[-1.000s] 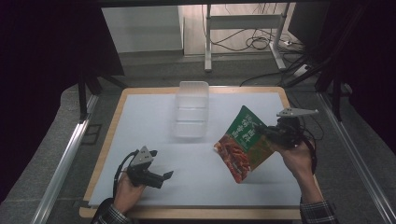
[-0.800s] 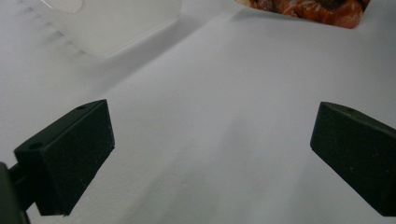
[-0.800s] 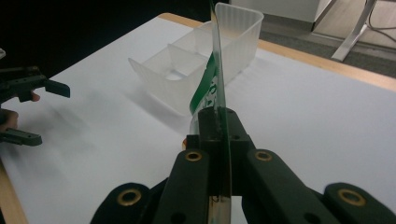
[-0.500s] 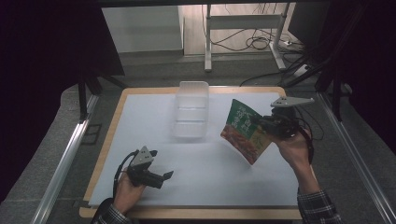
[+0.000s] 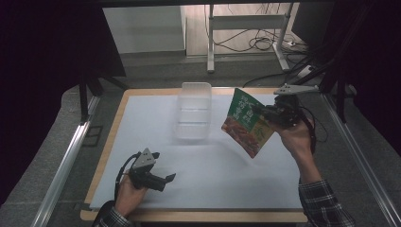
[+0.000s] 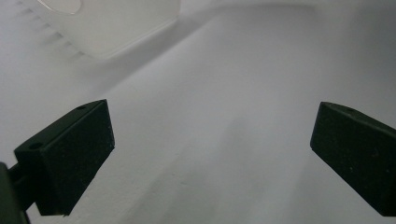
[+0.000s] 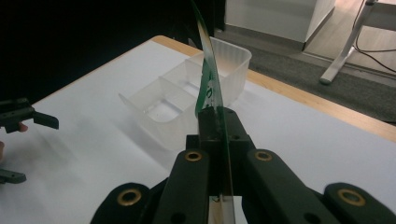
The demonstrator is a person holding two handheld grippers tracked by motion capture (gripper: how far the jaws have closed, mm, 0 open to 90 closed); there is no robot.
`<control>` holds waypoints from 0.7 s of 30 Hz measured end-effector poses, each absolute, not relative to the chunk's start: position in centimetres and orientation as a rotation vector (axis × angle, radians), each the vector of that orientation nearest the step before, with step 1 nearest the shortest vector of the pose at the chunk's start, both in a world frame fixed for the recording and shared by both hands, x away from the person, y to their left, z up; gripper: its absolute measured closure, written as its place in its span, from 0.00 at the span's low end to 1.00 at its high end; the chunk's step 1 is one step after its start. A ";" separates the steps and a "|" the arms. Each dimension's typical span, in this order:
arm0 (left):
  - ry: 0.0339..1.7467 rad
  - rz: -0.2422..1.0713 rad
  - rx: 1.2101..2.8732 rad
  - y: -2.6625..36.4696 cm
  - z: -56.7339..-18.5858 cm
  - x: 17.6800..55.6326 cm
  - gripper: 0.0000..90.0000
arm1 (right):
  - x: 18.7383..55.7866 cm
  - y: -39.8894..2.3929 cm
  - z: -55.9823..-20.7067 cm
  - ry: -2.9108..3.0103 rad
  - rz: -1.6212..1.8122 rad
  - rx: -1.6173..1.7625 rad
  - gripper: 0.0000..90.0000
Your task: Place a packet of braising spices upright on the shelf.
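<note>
The green food pouch (image 5: pixel 247 122) hangs in the air just to the right of the clear plastic container (image 5: pixel 193 109), above the white table sheet (image 5: pixel 213 165) and not touching it. It is tilted, its upper corner leaning towards the container and its lower corner pointing down at the sheet. The right gripper (image 5: pixel 265 113) holds it from the side away from the container, pinching the pouch's right edge. In the right gripper view the pouch (image 7: pixel 210 84) is seen edge-on, a thin green sheet rising straight up from between the two black jaws, which are pressed together on it with no gap either side; the container (image 7: pixel 187 100) lies beyond it, its inner dividers visible, near the wooden table edge (image 7: pixel 299 95). The left gripper (image 5: pixel 163 180) sits well away from the container, down near the front edge of the sheet on the container's left-hand side, held low in the person's left hand (image 5: pixel 126 194). In the left gripper view its jaws stand wide apart with bare white sheet between them, gripping nothing, and a corner of the container (image 6: pixel 116 23) shows at the top.
</note>
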State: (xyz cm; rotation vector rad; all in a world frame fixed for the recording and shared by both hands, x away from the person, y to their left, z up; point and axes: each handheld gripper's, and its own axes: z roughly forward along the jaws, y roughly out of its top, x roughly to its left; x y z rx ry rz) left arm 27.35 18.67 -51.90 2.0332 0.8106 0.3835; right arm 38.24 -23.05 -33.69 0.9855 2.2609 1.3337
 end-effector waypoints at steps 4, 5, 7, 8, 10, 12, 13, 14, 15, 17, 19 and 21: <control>0.813 0.378 2.030 18.7 -51.9 27.3 0.00 | 38.7 -22.4 -33.4 2.263 1.335 0.971 0.99; 0.813 0.378 2.030 18.7 -51.9 27.3 0.00 | 38.7 -22.4 -33.4 2.263 1.335 0.971 0.99; 0.811 0.378 2.030 18.7 -51.9 27.3 0.00 | 38.9 -22.1 -33.2 2.265 1.335 0.967 0.99; 0.813 0.376 2.029 18.7 -51.8 27.3 0.00 | 39.2 -21.9 -32.9 2.264 1.337 0.964 0.99; 0.812 0.376 2.030 18.7 -51.8 27.3 0.00 | 39.5 -21.7 -32.7 2.265 1.342 0.965 0.99; 0.813 0.376 2.028 18.7 -51.8 27.3 0.00 | 39.8 -21.4 -32.3 2.266 1.347 0.961 0.99; 0.812 0.375 2.028 18.7 -51.8 27.3 0.00 | 40.0 -21.3 -32.2 2.265 1.351 0.962 0.99; 0.812 0.375 2.027 18.7 -51.8 27.3 0.00 | 40.1 -21.2 -32.0 2.264 1.353 0.959 0.99; 0.812 0.375 2.027 18.7 -51.8 27.3 0.00 | 40.2 -21.0 -31.9 2.263 1.356 0.956 0.99; 0.812 0.375 2.027 18.7 -51.8 27.3 0.00 | 40.5 -20.7 -31.4 2.263 1.357 0.952 0.99; 0.813 0.375 2.027 18.7 -51.8 27.3 0.00 | 40.6 -20.5 -31.2 2.263 1.357 0.949 0.99; 0.813 0.375 2.028 18.7 -51.8 27.3 0.00 | 41.1 -20.0 -30.6 2.261 1.361 0.942 0.99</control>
